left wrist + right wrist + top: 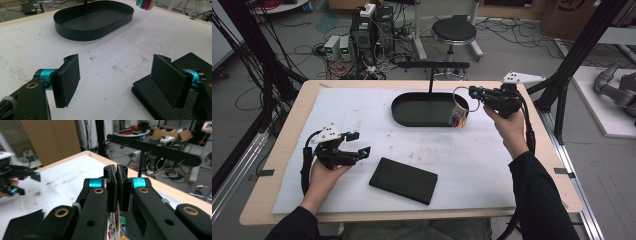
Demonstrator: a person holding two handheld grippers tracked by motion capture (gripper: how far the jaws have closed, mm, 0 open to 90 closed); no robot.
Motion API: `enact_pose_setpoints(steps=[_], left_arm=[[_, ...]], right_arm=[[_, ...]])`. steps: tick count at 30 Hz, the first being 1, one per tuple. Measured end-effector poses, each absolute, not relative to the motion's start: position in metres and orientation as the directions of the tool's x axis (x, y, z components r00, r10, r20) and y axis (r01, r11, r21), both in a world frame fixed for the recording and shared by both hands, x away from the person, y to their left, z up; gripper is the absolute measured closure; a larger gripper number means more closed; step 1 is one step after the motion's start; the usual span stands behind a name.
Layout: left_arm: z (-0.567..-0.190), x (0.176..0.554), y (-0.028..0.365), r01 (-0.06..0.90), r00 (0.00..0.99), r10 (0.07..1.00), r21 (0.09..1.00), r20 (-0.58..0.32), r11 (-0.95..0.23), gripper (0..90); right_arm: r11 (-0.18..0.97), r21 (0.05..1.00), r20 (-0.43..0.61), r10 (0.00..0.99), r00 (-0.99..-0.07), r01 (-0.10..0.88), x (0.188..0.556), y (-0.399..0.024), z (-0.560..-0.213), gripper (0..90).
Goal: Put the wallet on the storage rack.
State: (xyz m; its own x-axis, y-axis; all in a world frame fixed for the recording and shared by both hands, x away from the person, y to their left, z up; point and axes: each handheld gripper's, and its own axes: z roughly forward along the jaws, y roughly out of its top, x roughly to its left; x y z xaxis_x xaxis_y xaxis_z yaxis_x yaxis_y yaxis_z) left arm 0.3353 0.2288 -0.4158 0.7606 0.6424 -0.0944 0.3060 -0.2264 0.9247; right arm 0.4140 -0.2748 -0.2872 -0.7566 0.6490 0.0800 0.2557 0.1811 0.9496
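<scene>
My right gripper (473, 93) is raised over the right end of the black oval tray (412, 120) and is shut on a metal key ring (460, 106). Coloured tags (458, 120) hang from the ring above the tray's rim. In the right gripper view the jaws (117, 173) are pressed together, with the ring and tags (115, 222) dangling below them. My left gripper (360, 142) hovers open near the table's left front with nothing between its pads (67, 80). A flat black case (403, 180) lies just to its right (150, 95). The tray (75, 33) and tags (146, 3) lie beyond it.
A black T-shaped stand (432, 65) rises from the tray's far side. A white mat (362, 105) covers the wooden table. Behind the table are a stool (454, 31), computer gear and cables on the floor. Black frame posts (579, 47) stand at the right.
</scene>
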Motion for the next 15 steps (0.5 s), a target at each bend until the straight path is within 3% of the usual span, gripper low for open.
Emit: enact_pose_setpoints(steps=[15], left_arm=[[-0.417, 0.335, 0.231, 0.308, 0.757, 0.646, 0.925, -0.099, -0.220, 23.5]], right_arm=[[0.173, 0.953, 0.065, 0.682, -0.728, 0.248, 0.441, -0.265, -0.277, 88.2]])
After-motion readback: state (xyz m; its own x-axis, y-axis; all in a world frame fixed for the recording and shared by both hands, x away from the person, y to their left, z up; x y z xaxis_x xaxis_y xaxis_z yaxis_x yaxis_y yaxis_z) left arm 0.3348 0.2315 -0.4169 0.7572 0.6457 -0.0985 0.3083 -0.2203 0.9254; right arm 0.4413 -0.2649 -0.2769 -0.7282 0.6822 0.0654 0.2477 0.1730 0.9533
